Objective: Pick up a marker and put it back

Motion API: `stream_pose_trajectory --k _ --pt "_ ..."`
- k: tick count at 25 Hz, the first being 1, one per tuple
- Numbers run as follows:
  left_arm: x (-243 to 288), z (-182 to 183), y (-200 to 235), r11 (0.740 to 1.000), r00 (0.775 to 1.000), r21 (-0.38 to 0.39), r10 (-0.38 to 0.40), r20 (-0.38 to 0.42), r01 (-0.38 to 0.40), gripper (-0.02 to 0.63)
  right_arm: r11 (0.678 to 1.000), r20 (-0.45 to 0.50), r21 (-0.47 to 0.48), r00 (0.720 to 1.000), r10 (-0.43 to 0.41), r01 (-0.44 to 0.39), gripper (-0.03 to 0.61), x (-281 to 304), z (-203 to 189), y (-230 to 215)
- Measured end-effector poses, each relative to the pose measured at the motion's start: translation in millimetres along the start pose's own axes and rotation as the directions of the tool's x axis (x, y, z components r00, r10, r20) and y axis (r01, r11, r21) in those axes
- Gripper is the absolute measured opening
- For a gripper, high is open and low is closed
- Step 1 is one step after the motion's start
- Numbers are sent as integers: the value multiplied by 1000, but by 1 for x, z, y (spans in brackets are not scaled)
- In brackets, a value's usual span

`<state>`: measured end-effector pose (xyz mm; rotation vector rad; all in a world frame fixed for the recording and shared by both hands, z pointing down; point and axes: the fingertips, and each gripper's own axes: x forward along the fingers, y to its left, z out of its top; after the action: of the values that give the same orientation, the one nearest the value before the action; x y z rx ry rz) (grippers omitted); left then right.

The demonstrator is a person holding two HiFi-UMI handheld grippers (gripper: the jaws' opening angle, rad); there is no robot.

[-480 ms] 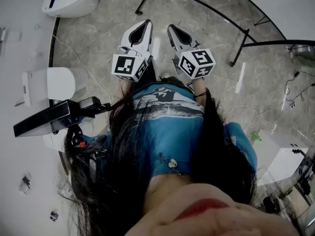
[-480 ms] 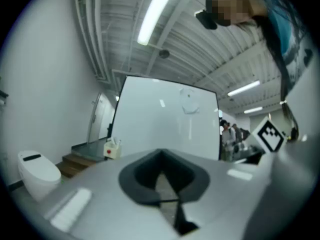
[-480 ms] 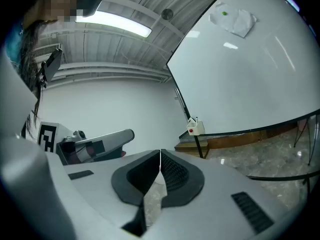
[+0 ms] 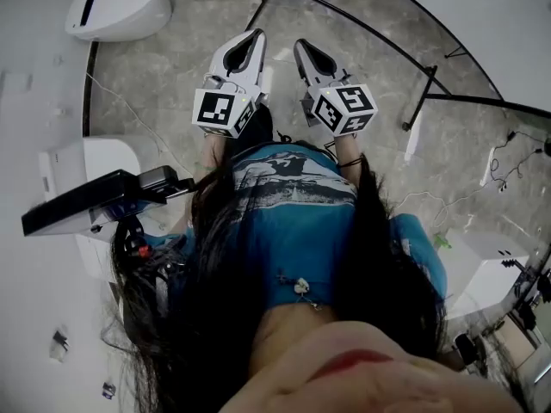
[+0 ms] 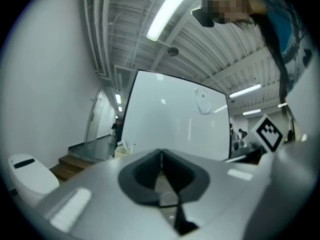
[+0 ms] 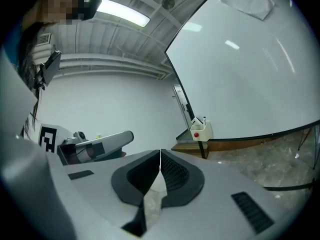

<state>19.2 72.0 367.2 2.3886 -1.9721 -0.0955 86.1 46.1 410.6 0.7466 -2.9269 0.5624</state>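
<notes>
Both held out ahead of a blue shirt (image 4: 293, 222), side by side, tips aimed away over the grey stone floor (image 4: 172, 84): left gripper (image 4: 255, 36) and right gripper (image 4: 301, 46). Left one shows pads pressed together in its own view, nothing between them. Right one likewise closed tip to tip and empty. Reads as a carrying posture rather than a reach: closed and level probably because nothing within range calls for an opening. No marker in either grip. Seems to wait elsewhere: in the right gripper view, small white holder (image 6: 201, 130) with a red spot at the lower corner of the whiteboard (image 6: 250, 69), thin sticks poking from its top, likely markers, too small to confirm. Holder well apart from the jaws, up and to the right of their line. Judging from that, pick-up not yet begun; calls first for a turn toward the board, then for parted jaws before any approach. Dark flat panel (image 4: 86, 200) at the left of the head view and white rounded unit (image 4: 120, 7) beyond it, both off to the side.
</notes>
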Motion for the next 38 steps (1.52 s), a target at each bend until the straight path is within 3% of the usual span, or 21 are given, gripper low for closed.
stream_pose_trajectory --k 9,18,26,35,36,38 --pt "43 9 128 995 996 -31 -90 -14 90 8 995 7 7 995 -98 98 12 133 32 -6" --pt "69 -13 178 990 994 -98 -105 -34 102 8 983 -11 -30 983 -181 181 14 177 38 -38" --pt "134 -14 193 989 991 -84 -124 -47 120 8 977 25 -38 978 -209 210 14 216 75 -109" --pt "252 -16 214 993 994 -49 -109 -33 107 8 975 -30 -52 975 -220 218 17 287 97 -233" --pt "260 -14 216 994 994 -45 -101 -32 99 8 976 -43 -54 976 -215 212 23 294 98 -242" --pt "271 -12 220 996 996 -40 -83 -34 82 8 979 -72 -57 977 -199 195 96 307 99 -257"
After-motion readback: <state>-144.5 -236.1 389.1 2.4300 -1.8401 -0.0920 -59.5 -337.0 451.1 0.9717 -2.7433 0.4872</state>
